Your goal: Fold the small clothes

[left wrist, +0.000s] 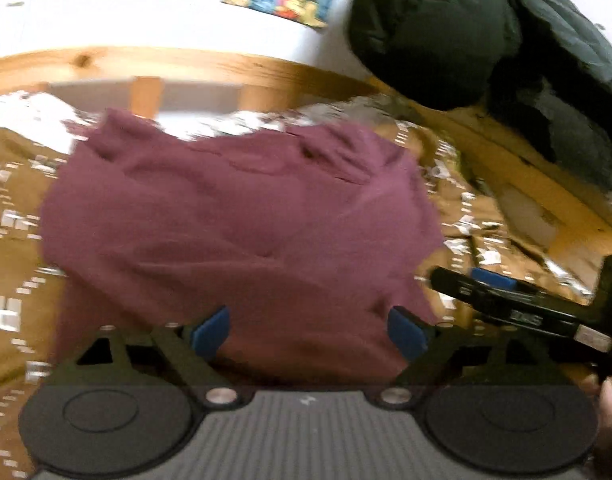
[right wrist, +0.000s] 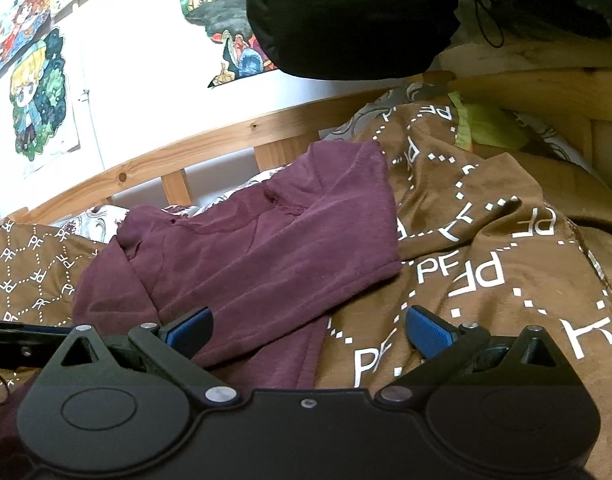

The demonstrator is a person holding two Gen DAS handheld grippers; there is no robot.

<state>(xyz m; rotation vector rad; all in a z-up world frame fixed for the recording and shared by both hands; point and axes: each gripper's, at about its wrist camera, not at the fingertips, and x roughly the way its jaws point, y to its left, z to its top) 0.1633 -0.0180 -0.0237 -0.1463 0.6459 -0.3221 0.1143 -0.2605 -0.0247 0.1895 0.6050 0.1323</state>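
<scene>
- The maroon garment (right wrist: 266,248) lay crumpled on a brown blanket printed with white letters
- Its soft cloth was partly doubled over, one flap resting across the lower layer with creases running through it
- A seamed edge near the top looked puckered
- In the left wrist view the garment (left wrist: 242,232) appeared blurred

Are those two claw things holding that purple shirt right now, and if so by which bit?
No. Both the left gripper and the right gripper are open, with nothing between the pads. The purple shirt lies loose on the brown blanket.
</scene>
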